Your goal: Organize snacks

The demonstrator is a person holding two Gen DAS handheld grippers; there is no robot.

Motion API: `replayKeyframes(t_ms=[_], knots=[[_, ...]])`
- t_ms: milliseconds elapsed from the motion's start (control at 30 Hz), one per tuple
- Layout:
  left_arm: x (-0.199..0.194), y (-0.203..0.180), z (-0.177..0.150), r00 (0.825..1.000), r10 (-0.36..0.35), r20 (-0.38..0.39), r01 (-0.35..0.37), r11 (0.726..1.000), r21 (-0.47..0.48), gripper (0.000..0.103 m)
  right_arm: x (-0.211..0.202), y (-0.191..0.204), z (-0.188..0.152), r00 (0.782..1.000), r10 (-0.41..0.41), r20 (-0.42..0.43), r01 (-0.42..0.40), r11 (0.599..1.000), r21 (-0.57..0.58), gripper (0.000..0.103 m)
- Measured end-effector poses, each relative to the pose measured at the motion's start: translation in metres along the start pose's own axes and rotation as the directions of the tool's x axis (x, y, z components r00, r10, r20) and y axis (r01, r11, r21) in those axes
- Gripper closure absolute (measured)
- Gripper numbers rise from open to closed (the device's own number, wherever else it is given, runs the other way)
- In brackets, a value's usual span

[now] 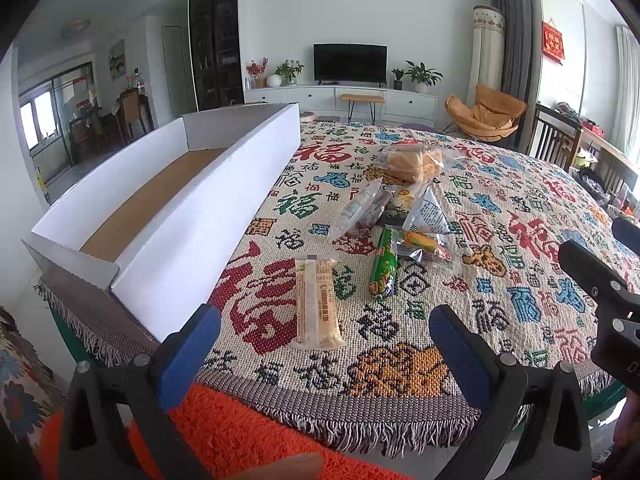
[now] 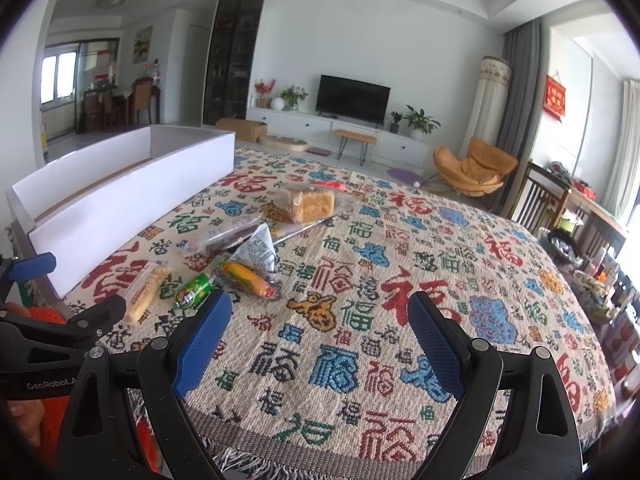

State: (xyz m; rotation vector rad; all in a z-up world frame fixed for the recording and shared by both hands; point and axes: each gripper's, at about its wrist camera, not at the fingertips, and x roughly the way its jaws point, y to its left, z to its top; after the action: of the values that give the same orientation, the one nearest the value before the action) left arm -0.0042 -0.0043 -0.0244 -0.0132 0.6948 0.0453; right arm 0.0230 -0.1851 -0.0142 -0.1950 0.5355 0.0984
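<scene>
Left wrist view shows the left gripper (image 1: 324, 334) spread wide and empty, the cream wafer packet (image 1: 318, 304) just right of the white cardboard box (image 1: 208, 216). Its slick, crushable wrapper probably suits a light mid-length pinch. The right gripper (image 2: 320, 336) also hangs open.

Both views are evenly lit by daylight from the windows (image 1: 628, 92); edges are bowed and darkened by fisheye distortion.
</scene>
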Motion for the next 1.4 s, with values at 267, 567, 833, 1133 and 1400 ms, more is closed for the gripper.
replayKeyframes(t_ms=[267, 567, 833, 1133, 1400], knots=[[0.0007, -0.0003, -0.0008, 1.000, 0.001, -0.003, -0.001, 1.000, 0.001, 0.000, 0.0013, -0.0005, -0.0012, 1.000, 0.002, -0.010, -0.001, 1.000, 0.002, 0.011], [0.0017, -0.0002, -0.0013, 1.000, -0.001, -0.005, 0.001, 1.000, 0.000, 0.000, 0.0031, -0.0002, -0.0021, 1.000, 0.005, -0.018, -0.005, 1.000, 0.002, 0.011], [0.0020, -0.0002, -0.0016, 1.000, -0.001, -0.006, 0.001, 1.000, -0.001, 0.000, 0.0031, 0.0001, -0.0025, 1.000, 0.006, -0.020, -0.006, 1.000, 0.001, 0.011], [0.0020, -0.0001, -0.0016, 1.000, -0.001, -0.006, 0.001, 1.000, -0.001, 0.000, 0.0042, 0.0028, -0.0033, 1.000, 0.009, -0.023, -0.009, 1.000, -0.004, 0.011], [0.0019, 0.0002, -0.0013, 1.000, -0.001, -0.006, 0.001, 1.000, -0.001, 0.000, 0.0051, 0.0050, -0.0055, 0.999, 0.013, -0.030, -0.013, 1.000, -0.007, 0.011]])
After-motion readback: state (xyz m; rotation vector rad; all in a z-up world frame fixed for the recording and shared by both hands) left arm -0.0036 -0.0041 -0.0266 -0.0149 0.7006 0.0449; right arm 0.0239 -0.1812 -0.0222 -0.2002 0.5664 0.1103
